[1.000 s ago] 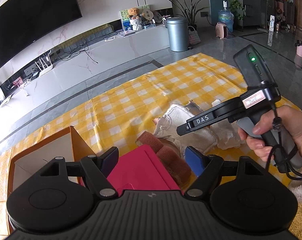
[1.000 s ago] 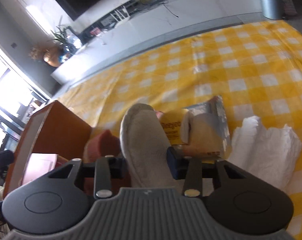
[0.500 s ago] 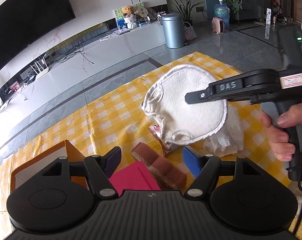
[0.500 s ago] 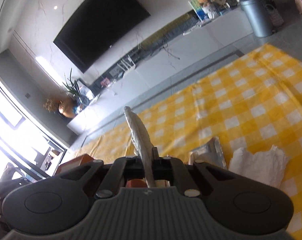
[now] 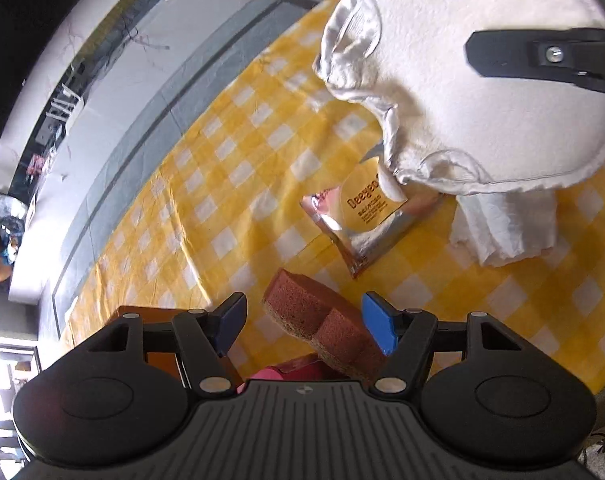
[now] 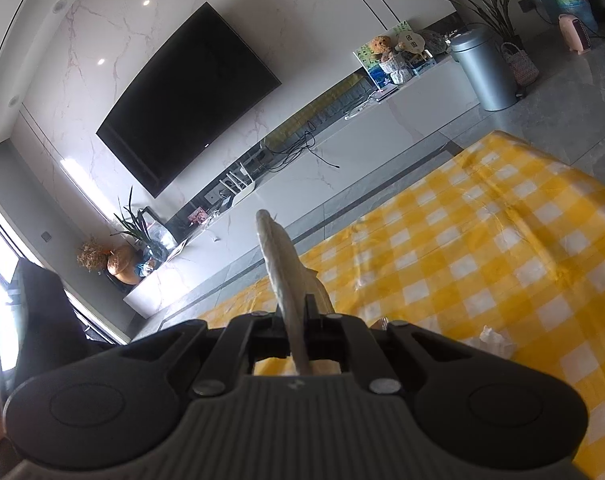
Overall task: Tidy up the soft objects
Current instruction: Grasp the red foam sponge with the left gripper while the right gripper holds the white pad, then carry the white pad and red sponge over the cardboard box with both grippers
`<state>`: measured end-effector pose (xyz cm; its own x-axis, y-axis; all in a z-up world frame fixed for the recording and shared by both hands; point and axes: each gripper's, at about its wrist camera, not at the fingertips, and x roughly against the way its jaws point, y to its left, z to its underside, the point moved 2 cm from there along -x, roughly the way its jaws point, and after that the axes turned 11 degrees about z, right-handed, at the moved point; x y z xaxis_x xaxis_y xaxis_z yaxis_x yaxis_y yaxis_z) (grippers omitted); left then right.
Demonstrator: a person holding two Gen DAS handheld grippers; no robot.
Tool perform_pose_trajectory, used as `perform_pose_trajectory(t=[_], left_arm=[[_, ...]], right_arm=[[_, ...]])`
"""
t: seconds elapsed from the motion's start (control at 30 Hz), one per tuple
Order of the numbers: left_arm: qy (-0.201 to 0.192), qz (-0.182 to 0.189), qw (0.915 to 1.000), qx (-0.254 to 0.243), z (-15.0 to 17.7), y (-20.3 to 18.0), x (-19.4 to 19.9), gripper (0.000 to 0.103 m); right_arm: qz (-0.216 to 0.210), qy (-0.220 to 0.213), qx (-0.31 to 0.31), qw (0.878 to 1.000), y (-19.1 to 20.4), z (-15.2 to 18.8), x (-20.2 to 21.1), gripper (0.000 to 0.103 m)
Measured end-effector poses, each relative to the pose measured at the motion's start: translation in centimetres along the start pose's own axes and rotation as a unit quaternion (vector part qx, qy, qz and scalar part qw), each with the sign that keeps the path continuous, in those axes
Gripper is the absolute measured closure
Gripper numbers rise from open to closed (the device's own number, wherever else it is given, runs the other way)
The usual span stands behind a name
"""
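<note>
one pad (image 6: 280,276) pinched, r gripper (image 6: 294,320).

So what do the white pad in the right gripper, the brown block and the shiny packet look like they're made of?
White pad: looks like terry or fleece cloth, matte nap face, glossy satin-like puckered edging.
Brown block: sponge foam, from its porous matte face; a rougher layer underneath may be a scourer.
Shiny packet: foil or metallised plastic, from mirror-like creases and glare.

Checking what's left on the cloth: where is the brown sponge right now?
In the left wrist view, the sponge lies at bottom centre on the checked cloth, between the open fingers of the left hand-held gripper, just below the foil packet.
</note>
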<state>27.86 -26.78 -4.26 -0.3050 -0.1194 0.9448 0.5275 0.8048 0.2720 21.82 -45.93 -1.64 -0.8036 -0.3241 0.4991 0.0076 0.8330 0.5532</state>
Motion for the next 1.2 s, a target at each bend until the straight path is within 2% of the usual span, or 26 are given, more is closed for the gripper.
perform_pose_trajectory(t=[0.07,0.17,0.3,0.43,0.5,0.63,0.8,0.93,1.07,1.2], left_arm=[[0.037,0.009,0.9992,0.011,-0.7,0.7,-1.4,0.024],[0.061,0.012,0.9977,0.027,-1.3,1.4,-3.2,0.024],[0.099,0.029,0.9917,0.076,-1.8,2.7,-6.0,0.021],[0.088,0.031,0.9908,0.099,-2.0,3.6,-7.6,0.01],[0.084,0.02,0.9919,0.093,-2.2,3.7,-8.3,0.01],[0.107,-0.016,0.9904,0.085,-2.4,3.9,-10.0,0.013],[0.098,-0.014,0.9904,0.097,-2.5,4.1,-9.6,0.02],[0.087,0.007,0.99,0.11,-2.4,4.4,-8.8,0.025],[0.066,0.004,0.9917,0.11,-2.2,4.0,-7.5,0.031],[0.039,0.056,0.9913,0.113,-2.3,3.3,-4.9,0.031]], right_arm=[[0.001,0.002,0.004,1.0,0.0,0.0,-0.1,0.1],[0.009,0.005,0.008,1.0,-0.1,0.2,-0.2,0.1],[0.01,0.01,0.005,1.0,-0.4,0.3,0.0,0.1],[0.018,0.011,-0.002,1.0,-0.8,0.2,-0.1,0.1],[0.028,0.012,0.003,1.0,-0.7,0.2,-0.4,0.1],[0.037,0.018,0.011,0.999,-0.6,0.4,-0.7,0.1],[0.036,0.016,0.009,0.999,-0.7,0.3,-0.6,0.1],[0.038,0.016,0.007,0.999,-0.7,0.2,-0.7,0.1],[0.041,0.016,0.007,0.999,-0.7,0.3,-0.5,0.1],[0.039,0.012,0.008,0.999,-0.7,0.2,-0.3,0.1]])
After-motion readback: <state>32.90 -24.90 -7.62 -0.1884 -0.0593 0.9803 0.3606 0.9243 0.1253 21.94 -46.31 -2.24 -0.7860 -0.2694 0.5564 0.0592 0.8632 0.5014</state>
